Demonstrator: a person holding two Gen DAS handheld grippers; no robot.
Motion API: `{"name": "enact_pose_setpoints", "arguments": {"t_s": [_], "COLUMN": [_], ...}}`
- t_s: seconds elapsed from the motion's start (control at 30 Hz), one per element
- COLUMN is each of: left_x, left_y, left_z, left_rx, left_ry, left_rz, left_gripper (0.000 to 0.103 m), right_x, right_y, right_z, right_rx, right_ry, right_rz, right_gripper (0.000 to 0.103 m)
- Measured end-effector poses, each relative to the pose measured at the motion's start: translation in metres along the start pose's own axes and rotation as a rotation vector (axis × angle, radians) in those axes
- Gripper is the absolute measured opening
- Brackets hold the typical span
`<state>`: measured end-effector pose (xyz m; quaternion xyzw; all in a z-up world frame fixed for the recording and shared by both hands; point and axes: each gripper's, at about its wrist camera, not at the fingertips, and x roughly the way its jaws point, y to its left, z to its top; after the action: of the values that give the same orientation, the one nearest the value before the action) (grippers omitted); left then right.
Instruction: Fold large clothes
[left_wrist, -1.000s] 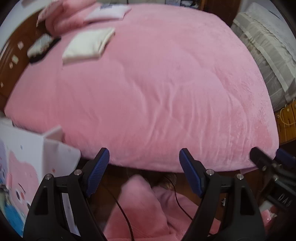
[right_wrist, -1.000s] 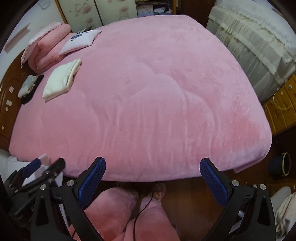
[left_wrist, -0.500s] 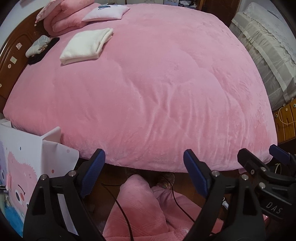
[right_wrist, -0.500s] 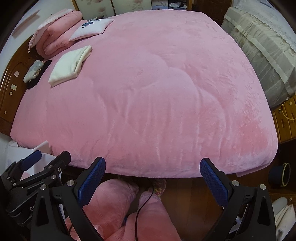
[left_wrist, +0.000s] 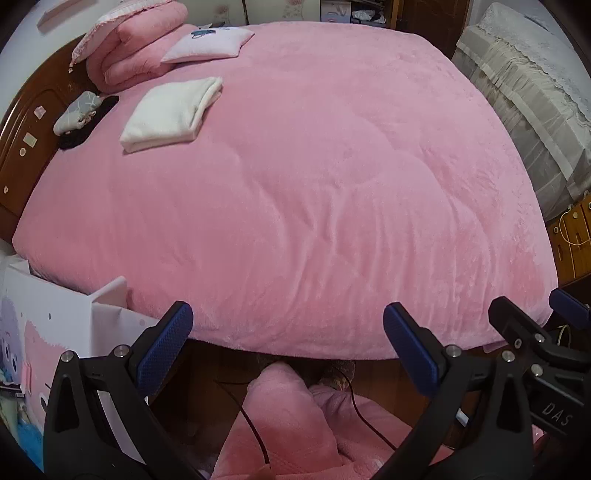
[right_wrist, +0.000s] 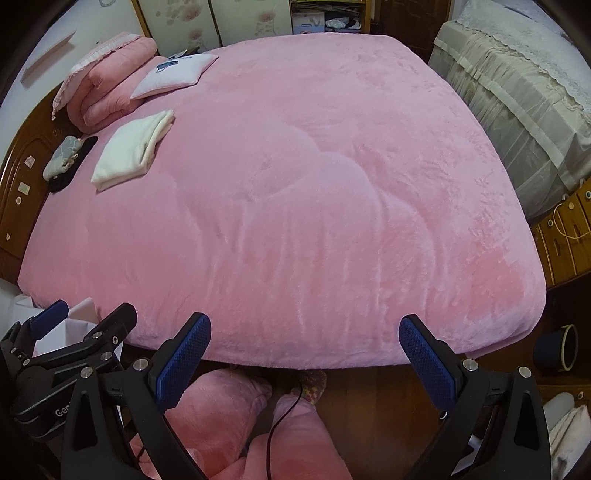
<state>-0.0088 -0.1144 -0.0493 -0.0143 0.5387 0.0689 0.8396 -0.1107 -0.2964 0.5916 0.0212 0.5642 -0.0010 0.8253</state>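
The left gripper (left_wrist: 288, 332) and right gripper (right_wrist: 304, 345) hang side by side with fingers spread wide and empty before the pink bed cover (left_wrist: 314, 184), while the folded white garment (left_wrist: 173, 109) lies far beyond the fingertips, up and leftward.

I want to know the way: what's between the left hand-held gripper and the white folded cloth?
Only bare pink blanket between left hand-held gripper and white folded cloth, in left wrist view.
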Motion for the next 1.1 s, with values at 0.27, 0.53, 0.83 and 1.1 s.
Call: {"name": "enact_pose_setpoints", "arguments": {"t_s": [0.27, 0.53, 0.83, 1.1], "left_x": [0.000, 0.000, 0.001, 0.002], "left_y": [0.003, 0.003, 0.009, 0.014], "left_z": [0.005, 0.010, 0.015, 0.018], "left_rx": [0.007, 0.018, 0.020, 0.022], "left_ry": [-0.009, -0.015, -0.017, -0.017], "left_rz": [-0.008, 0.001, -0.003, -0.012], "left_gripper": [0.102, 0.102, 0.102, 0.102], "right_x": [-0.006, -0.008, -0.008, -0.006], "right_y": [0.003, 0.009, 0.010, 0.003], "right_z": [0.003, 0.007, 0.010, 0.015], "right_rx": [0.002, -0.001, 0.003, -0.004], "right_ry": [-0.020, -0.024, -0.028, -0.027], "right_rz": [-0.011, -0.033, -0.033, -0.033], "right_gripper": [0.103, 0.103, 0.103, 0.103]}}
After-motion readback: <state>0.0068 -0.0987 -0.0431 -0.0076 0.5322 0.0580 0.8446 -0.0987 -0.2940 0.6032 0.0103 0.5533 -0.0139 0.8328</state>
